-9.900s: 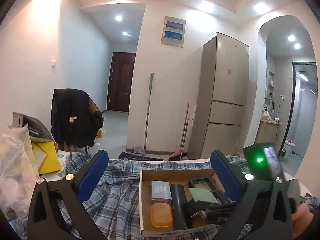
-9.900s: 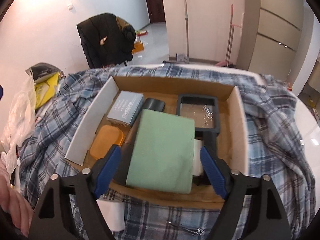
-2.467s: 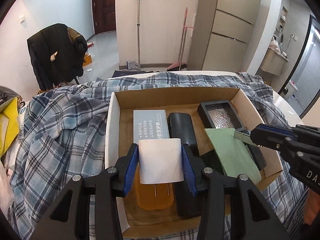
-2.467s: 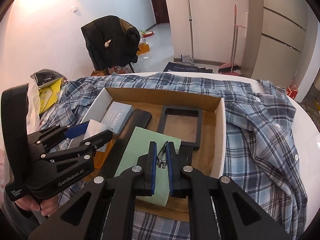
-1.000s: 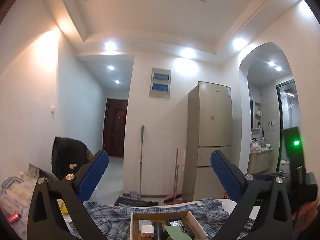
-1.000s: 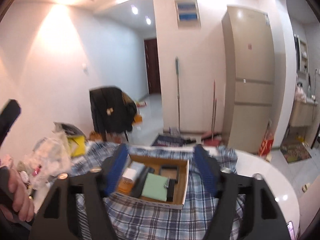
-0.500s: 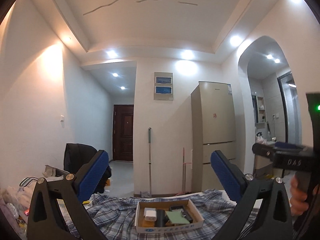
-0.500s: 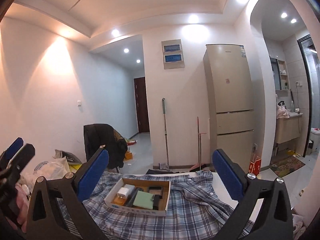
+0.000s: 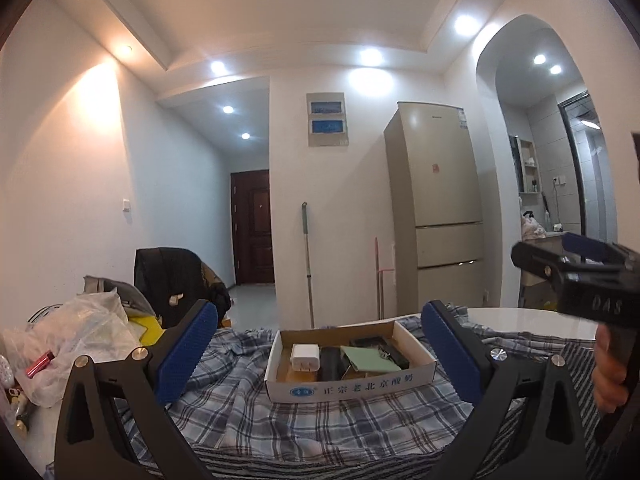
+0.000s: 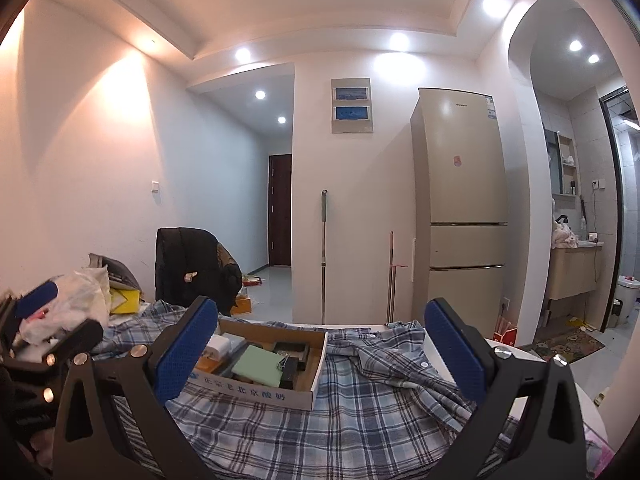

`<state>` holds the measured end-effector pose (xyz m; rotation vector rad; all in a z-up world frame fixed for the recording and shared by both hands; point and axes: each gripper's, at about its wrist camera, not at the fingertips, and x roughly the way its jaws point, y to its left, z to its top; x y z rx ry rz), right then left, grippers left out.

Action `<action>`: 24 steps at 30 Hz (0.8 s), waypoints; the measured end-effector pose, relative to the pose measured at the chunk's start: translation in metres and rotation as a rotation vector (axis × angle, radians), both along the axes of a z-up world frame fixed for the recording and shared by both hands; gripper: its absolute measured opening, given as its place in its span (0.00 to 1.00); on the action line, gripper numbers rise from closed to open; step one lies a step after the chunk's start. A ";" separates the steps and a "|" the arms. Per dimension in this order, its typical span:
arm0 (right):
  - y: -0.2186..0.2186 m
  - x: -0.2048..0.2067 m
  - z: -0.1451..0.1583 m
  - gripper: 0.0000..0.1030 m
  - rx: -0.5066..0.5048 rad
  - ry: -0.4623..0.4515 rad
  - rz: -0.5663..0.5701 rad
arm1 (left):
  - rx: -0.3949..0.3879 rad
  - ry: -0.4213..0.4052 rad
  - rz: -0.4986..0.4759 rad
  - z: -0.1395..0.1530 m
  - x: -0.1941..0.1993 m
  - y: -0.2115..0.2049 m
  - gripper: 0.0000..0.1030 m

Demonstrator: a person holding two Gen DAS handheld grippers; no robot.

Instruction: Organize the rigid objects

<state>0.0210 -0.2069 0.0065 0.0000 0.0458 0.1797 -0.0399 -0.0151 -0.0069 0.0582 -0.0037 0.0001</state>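
A shallow cardboard box point(image 9: 348, 386) point(image 10: 298, 394) sits on a blue plaid cloth point(image 9: 248, 404) point(image 10: 360, 420) on the table. Inside lie a white block point(image 9: 305, 356), a black case point(image 9: 330, 362), a green card point(image 9: 370, 360) point(image 10: 258, 364) with a metal clip point(image 10: 283, 358), and a black tray at the back. My left gripper point(image 9: 320, 354) is open and empty, held back from the box. My right gripper point(image 10: 320, 350) is open and empty too, to the right of the box. Each gripper shows at the edge of the other's view.
A heap of plastic bags point(image 9: 76, 340) and small items lies at the table's left end. A chair with a black jacket point(image 9: 176, 280) stands behind. A fridge point(image 9: 436, 208), a mop and a broom stand by the far wall. Bare white tabletop point(image 9: 528, 322) shows at the right.
Both grippers have let go of their objects, opened and pulled back from the box. The white block and the clip now lie in the box. The views have dropped lower over the table.
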 end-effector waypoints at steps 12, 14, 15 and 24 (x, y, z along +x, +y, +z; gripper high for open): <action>0.004 0.002 -0.019 1.00 -0.006 0.044 0.004 | -0.034 0.045 0.003 -0.004 0.011 0.006 1.00; 0.003 0.004 -0.019 1.00 -0.004 0.051 0.002 | -0.034 0.041 0.004 -0.004 0.011 0.007 1.00; 0.002 0.004 -0.019 1.00 -0.002 0.051 0.003 | -0.033 0.034 0.006 -0.004 0.011 0.007 1.00; 0.002 0.006 -0.020 1.00 0.002 0.065 0.001 | -0.008 -0.015 0.014 -0.003 0.002 0.003 1.00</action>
